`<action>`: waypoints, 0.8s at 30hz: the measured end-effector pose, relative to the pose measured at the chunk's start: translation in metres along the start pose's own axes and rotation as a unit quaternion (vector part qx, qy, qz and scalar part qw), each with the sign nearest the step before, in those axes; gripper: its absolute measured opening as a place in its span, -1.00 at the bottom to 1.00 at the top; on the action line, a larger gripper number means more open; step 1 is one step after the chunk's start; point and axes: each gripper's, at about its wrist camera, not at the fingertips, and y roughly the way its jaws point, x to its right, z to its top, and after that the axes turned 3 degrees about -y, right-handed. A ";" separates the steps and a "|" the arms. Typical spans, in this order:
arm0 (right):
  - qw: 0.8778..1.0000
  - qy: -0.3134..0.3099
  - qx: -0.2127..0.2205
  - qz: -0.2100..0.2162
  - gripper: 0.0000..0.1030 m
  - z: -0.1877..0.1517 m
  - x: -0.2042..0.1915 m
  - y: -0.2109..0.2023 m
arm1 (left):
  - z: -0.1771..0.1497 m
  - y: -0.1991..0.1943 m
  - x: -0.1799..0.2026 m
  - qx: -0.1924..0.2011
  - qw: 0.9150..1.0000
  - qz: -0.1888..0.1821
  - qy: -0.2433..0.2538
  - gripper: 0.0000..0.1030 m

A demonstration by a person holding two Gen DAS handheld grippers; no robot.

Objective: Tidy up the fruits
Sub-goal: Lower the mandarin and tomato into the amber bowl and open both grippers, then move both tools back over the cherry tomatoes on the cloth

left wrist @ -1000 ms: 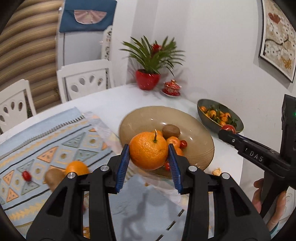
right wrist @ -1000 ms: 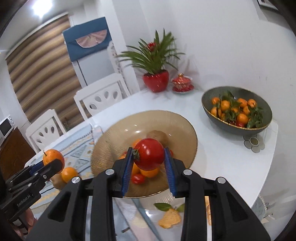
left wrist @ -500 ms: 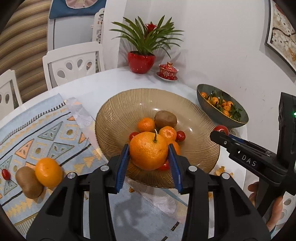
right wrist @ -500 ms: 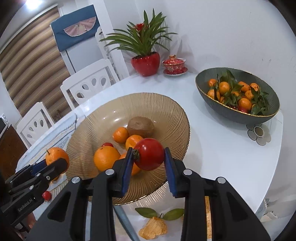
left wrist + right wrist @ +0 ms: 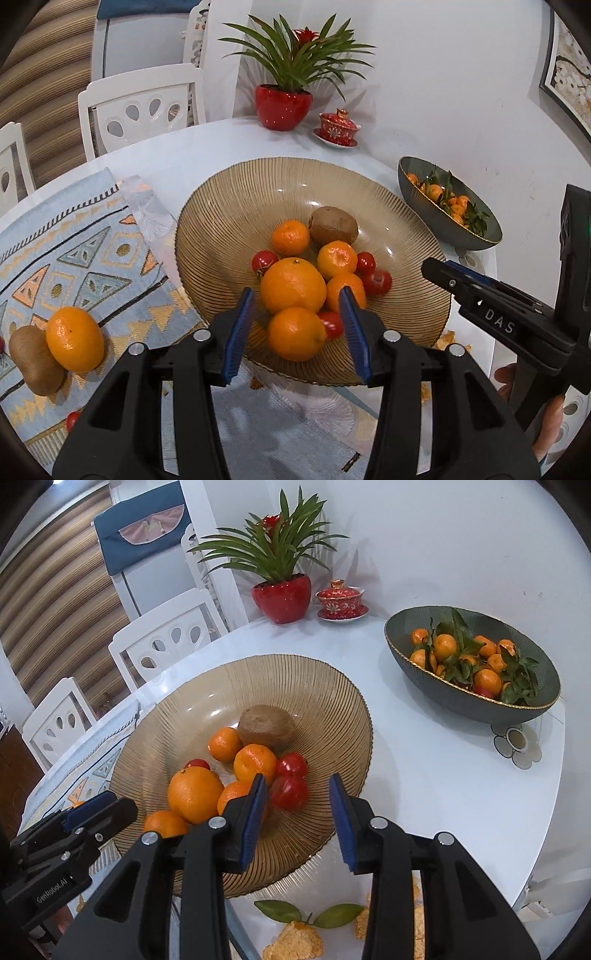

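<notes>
The left gripper (image 5: 295, 328) was wide apart and held nothing. The big round orange (image 5: 293, 285) sat on the fruit pile in the ribbed brown glass bowl (image 5: 236, 206). The right gripper (image 5: 298, 819) was wide apart too, with the shiny red tomato (image 5: 289, 792) lying just past it, partly hidden by one blue finger (image 5: 253, 821). A brown fuzzy kiwi (image 5: 35, 360) lay half behind a small orange (image 5: 75, 339) on the patterned blue mat (image 5: 74, 251).

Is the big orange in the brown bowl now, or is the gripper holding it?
In the bowl. The big orange rests among the fruit in the brown bowl, and the left gripper is open, apart from it.
</notes>
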 end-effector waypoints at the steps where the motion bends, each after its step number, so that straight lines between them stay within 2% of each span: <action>1: 1.000 0.001 0.001 0.000 -0.30 0.000 0.001 -0.001 | 0.000 -0.001 -0.001 0.000 1.000 0.000 -0.001 -0.09; 8: 1.000 0.003 0.002 0.008 -0.29 -0.005 -0.005 -0.015 | -0.003 -0.019 -0.005 0.006 1.000 -0.003 -0.008 0.02; 10: 1.000 -0.002 0.006 0.009 -0.22 -0.006 -0.011 -0.024 | -0.005 -0.027 -0.005 0.011 1.000 -0.001 -0.006 0.02; 12: 1.000 -0.010 0.015 0.008 -0.08 -0.008 -0.018 -0.032 | -0.007 -0.037 -0.007 0.018 1.000 0.001 -0.008 0.02; 21: 0.998 -0.038 0.036 0.030 -0.01 -0.011 -0.058 -0.068 | -0.013 -0.094 -0.028 0.058 0.998 0.014 -0.020 0.04; 24: 0.997 -0.054 0.038 0.039 0.02 -0.014 -0.078 -0.075 | -0.017 -0.118 -0.042 0.076 0.996 0.024 -0.027 0.13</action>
